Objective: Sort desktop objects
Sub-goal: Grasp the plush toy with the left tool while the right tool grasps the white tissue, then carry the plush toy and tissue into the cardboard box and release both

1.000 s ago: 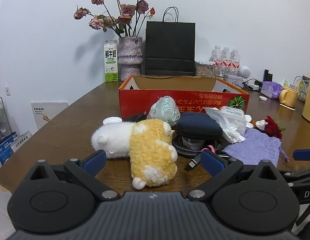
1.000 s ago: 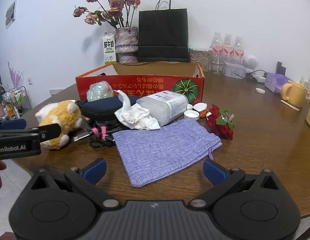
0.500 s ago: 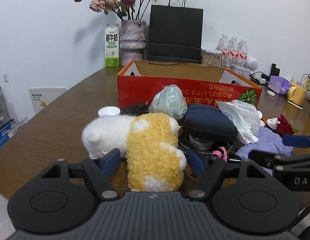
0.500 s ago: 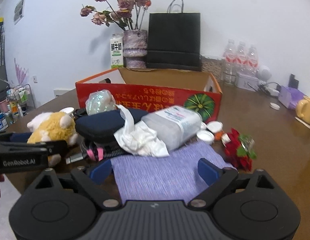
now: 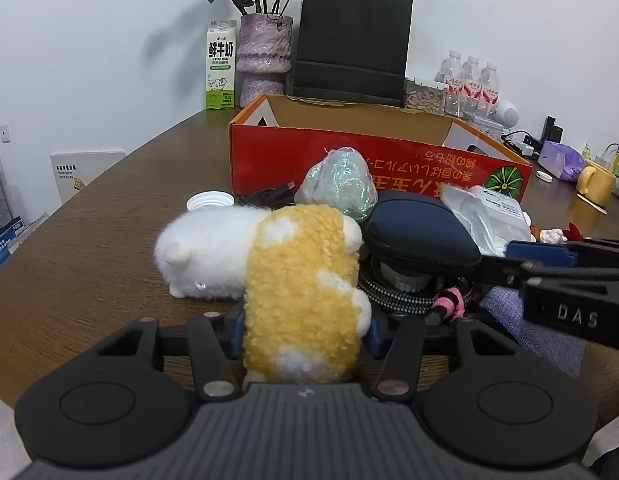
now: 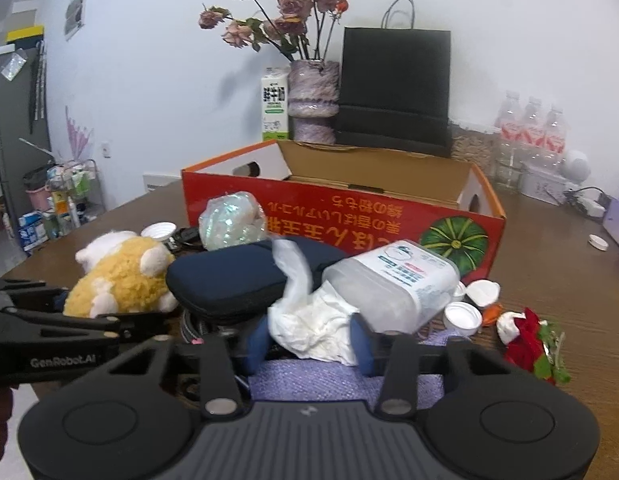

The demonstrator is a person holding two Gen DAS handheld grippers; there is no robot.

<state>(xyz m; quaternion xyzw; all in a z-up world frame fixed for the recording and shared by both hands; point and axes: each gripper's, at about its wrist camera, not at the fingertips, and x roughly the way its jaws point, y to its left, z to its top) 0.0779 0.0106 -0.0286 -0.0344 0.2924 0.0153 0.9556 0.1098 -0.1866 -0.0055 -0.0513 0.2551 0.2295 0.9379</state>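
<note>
A fuzzy yellow-and-white plush toy (image 5: pixel 301 280) lies on the wooden counter (image 5: pixel 89 240); the left gripper (image 5: pixel 303 334), angled downward, has just been closing and its blue pads press the toy's rear. The right gripper (image 6: pixel 309 340), also closing, pinches crumpled white tissue (image 6: pixel 313 328) trailing from a translucent plastic wipes tub (image 6: pixel 393 280). A dark oval zip case (image 5: pixel 421 236), braided cable (image 5: pixel 389 292) and lilac woven pouch (image 6: pixel 317 380) crowd between them, before a red cardboard box (image 5: pixel 369 160).

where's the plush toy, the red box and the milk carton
plush toy (image 5: pixel 301 280): left wrist view, on its yellow back
red box (image 5: pixel 293 160): left wrist view, on its front wall
milk carton (image 5: pixel 220 68): left wrist view, on its printed front
</note>
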